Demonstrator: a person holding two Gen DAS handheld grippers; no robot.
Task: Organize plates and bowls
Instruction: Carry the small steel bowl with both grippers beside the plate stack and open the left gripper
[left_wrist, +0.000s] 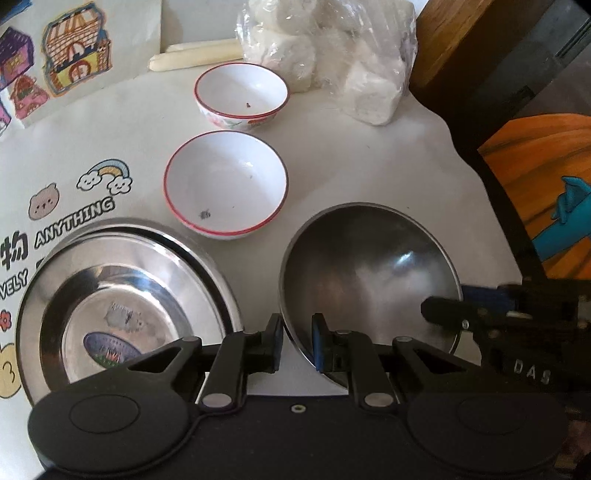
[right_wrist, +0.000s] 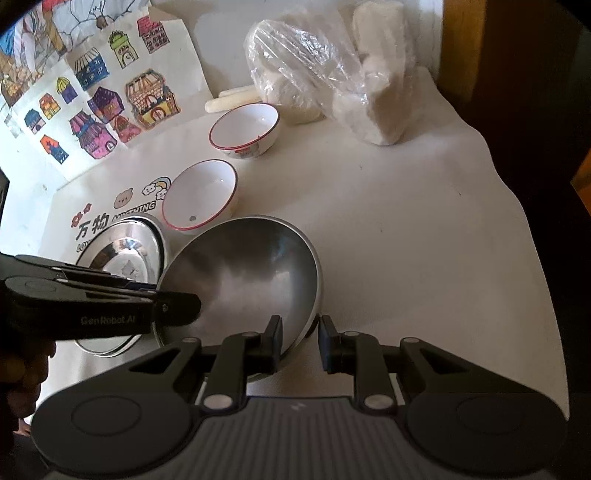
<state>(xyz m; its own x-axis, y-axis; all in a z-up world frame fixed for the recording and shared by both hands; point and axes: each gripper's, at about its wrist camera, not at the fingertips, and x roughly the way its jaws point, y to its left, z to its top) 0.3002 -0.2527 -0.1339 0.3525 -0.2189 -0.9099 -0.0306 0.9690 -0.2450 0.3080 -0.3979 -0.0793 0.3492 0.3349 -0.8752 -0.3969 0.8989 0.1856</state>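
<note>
Evidently both grippers straddled the steel bowl's (left_wrist: 369, 273) rim: left gripper (left_wrist: 297, 341) on its left edge, right gripper (right_wrist: 300, 341) opposite; neither pair of jaws visibly pinched it. Stacked steel plates (left_wrist: 122, 295) lay just left, presumably awaiting sorting.

Bare white table (right_wrist: 406, 229) right of the steel bowl (right_wrist: 251, 273): open passage. Leftward blocked by stacked steel plates (left_wrist: 122, 295), just beside. Beyond, two red-rimmed bowls (left_wrist: 225, 184) in line; bagged white rolls (right_wrist: 325, 74) crowding the far edge.
</note>
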